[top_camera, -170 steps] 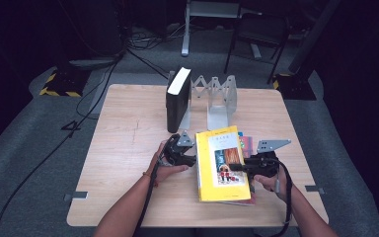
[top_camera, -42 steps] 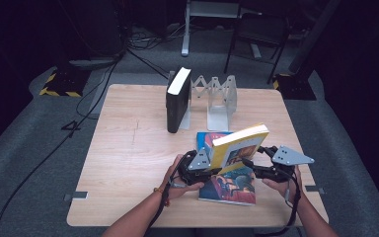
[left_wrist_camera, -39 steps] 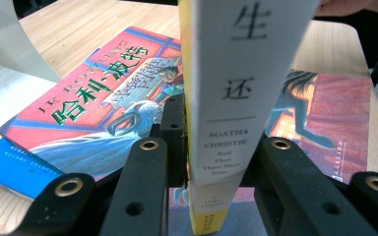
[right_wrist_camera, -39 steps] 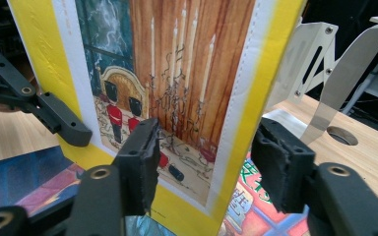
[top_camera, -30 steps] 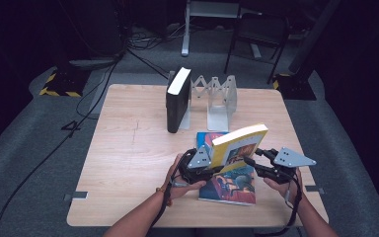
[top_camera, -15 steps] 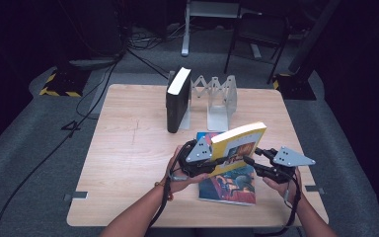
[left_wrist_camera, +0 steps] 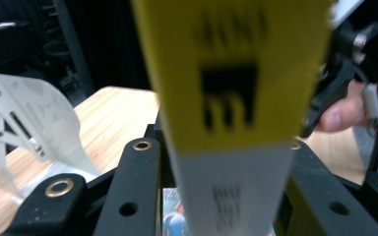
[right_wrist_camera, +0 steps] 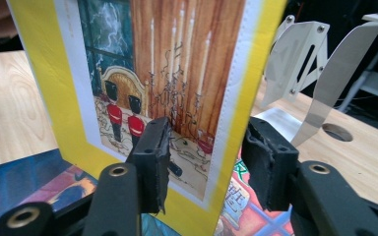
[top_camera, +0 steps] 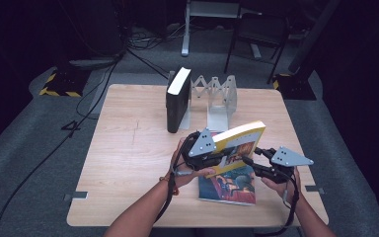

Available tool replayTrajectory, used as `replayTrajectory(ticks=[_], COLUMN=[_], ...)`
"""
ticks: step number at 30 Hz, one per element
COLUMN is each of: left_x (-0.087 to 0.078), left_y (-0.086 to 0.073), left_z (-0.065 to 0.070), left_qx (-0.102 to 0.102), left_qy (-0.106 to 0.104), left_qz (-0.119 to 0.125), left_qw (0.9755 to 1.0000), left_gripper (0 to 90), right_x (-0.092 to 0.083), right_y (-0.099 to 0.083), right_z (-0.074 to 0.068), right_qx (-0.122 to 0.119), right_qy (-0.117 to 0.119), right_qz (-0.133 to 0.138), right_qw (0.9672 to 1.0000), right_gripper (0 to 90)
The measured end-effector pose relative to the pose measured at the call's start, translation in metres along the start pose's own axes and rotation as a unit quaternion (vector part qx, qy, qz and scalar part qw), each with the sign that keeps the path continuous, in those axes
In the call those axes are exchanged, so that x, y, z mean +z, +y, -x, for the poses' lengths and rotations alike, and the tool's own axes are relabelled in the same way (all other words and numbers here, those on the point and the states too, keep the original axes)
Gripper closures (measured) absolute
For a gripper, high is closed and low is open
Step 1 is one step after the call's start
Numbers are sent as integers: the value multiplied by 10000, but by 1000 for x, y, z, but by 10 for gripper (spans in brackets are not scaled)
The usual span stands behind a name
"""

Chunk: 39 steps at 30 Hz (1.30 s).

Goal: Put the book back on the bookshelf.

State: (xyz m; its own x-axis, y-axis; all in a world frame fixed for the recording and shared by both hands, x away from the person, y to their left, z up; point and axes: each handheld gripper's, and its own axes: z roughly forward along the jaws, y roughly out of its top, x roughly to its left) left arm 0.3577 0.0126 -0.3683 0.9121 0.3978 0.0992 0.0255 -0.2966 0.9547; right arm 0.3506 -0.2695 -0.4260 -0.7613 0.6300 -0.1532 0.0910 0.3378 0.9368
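Two grippers are handling the yellow book [top_camera: 239, 145] above the near right tabletop [top_camera: 128, 153]: left gripper [top_camera: 216, 160] clamping its spine, right gripper [right_wrist_camera: 204, 157] loosening. Keep it upright toward the rack [top_camera: 222, 96].

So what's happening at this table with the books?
A person with a hand-held gripper in each hand is lifting a yellow book off a second book lying flat on the table. The left hand-held gripper clamps its spine end. The right hand-held gripper straddles the other edge, one pad clearly off it. A black book stands in the metal rack behind.
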Motion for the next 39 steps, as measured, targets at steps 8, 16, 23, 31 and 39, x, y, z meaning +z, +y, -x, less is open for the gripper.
replayTrajectory(ticks=[8, 16, 23, 31, 39], left_x=[1, -8, -32, -59, -53], left_y=[6, 13, 11, -15, -39], left_z=[2, -6, -27, -54, -72], left_qx=[266, 241, -79, -322, -767], left_qy=[74, 639, 1292, 2226, 2754], left_qz=[-130, -163, -66, -323, -502], left_qw=[9995, 9975, 9916, 9738, 9570], left_gripper=[735, 743, 744, 745, 745], right_x=[1, -10, -19, -20, -18], right_y=[1, -1, -10, -14, -15], right_z=[0, 7, 20, 24, 22], right_qx=[-39, -5, 207, 293, 216], right_qy=[-2, -89, -276, -264, -240], right_qz=[-21, -15, -125, -135, -187], right_qw=[10000, 10000, 9993, 9991, 9993], right_gripper=[492, 434, 434, 420, 417])
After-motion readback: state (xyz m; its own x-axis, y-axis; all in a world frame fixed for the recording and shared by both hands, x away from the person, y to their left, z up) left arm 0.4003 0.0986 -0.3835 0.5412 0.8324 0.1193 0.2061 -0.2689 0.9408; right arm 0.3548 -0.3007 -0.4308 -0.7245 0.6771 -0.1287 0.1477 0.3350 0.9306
